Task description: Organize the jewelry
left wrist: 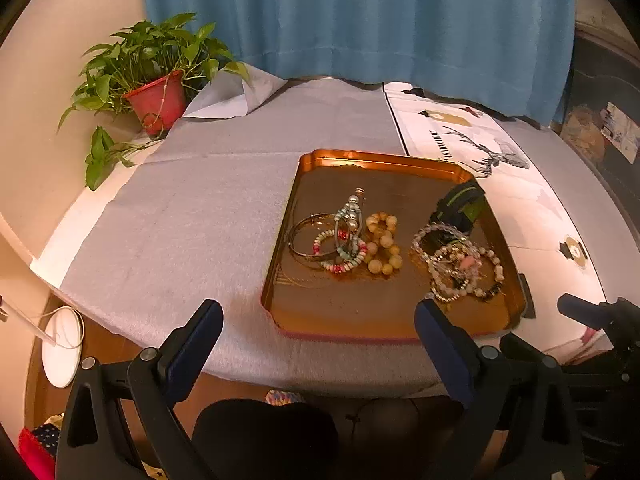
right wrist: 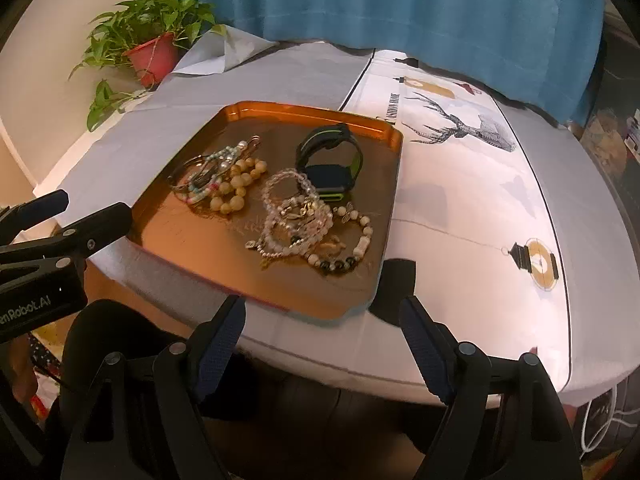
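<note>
An orange tray (left wrist: 340, 316) (right wrist: 192, 256) lies on the table near its front edge. It holds a heap of bangles and bead bracelets (left wrist: 340, 240) (right wrist: 208, 176), a yellow bead bracelet (left wrist: 382, 244) (right wrist: 240, 188), clear and white bead bracelets (left wrist: 460, 264) (right wrist: 304, 220) and a black and green watch (left wrist: 460, 204) (right wrist: 332, 160). My left gripper (left wrist: 320, 340) is open and empty, just in front of the tray. My right gripper (right wrist: 322, 328) is open and empty, at the tray's near right corner. The left gripper also shows in the right wrist view (right wrist: 80, 216).
A grey cloth (left wrist: 192, 216) covers the table's left part, and a white cloth with a deer print (right wrist: 460, 184) covers the right. A potted plant (left wrist: 156, 92) (right wrist: 152, 48) stands at the back left. A blue curtain (left wrist: 360, 20) hangs behind.
</note>
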`<action>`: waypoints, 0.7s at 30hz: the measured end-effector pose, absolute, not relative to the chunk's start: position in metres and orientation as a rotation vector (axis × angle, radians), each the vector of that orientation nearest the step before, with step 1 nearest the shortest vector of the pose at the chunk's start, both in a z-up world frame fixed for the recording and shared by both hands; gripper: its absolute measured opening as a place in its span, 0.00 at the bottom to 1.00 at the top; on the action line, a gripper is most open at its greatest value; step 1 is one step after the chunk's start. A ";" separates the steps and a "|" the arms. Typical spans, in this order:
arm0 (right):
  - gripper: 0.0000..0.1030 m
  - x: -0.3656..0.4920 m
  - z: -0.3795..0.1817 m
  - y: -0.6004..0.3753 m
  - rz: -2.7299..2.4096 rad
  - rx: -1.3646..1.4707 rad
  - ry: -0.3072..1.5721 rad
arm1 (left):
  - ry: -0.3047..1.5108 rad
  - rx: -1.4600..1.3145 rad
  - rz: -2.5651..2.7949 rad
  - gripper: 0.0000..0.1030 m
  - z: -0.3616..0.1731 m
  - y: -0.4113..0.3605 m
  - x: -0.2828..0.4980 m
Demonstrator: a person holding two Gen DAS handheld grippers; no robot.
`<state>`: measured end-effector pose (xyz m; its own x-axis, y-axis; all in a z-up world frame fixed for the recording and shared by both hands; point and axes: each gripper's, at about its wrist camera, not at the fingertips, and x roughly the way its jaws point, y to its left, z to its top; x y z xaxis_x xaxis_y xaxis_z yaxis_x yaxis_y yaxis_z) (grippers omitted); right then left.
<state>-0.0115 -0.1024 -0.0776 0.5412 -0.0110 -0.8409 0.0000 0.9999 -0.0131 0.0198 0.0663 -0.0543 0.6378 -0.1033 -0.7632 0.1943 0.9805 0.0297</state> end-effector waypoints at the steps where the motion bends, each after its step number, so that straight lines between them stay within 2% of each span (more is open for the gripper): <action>1: 0.77 -0.014 -0.077 -0.102 -0.006 -0.013 0.997 | 0.861 0.117 -0.172 0.93 -0.054 0.066 0.017; 21: 0.77 -0.041 -0.053 -0.099 -0.013 -0.029 0.945 | 0.812 0.153 -0.167 0.93 -0.034 0.061 -0.014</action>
